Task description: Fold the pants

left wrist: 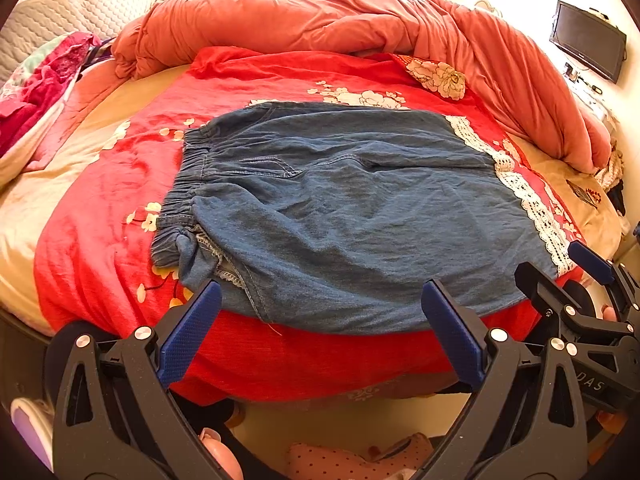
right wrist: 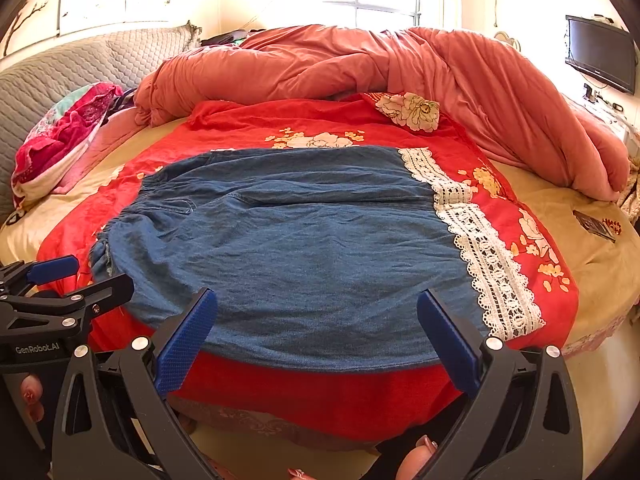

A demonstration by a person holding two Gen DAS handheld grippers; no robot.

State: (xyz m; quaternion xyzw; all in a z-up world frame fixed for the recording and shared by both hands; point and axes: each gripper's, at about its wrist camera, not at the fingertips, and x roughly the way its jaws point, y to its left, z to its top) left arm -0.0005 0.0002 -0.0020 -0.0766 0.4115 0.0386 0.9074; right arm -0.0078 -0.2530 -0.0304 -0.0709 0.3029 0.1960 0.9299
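Both tools (left wrist: 322, 306) (right wrist: 318, 316) gape, seemingly just short of folded pants (left wrist: 340, 208).

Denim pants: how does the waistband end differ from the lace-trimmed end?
On the denim pants, the waistband end is gathered, puckered blue elastic; the lace-trimmed end is a flat white openwork band. The waistband lies on the left, by the left tool; the lace lies on the right, by the right tool. The waistband's near corner is bunched; the lace edge lies smooth. Both rest on the red floral blanket, held by neither tool.
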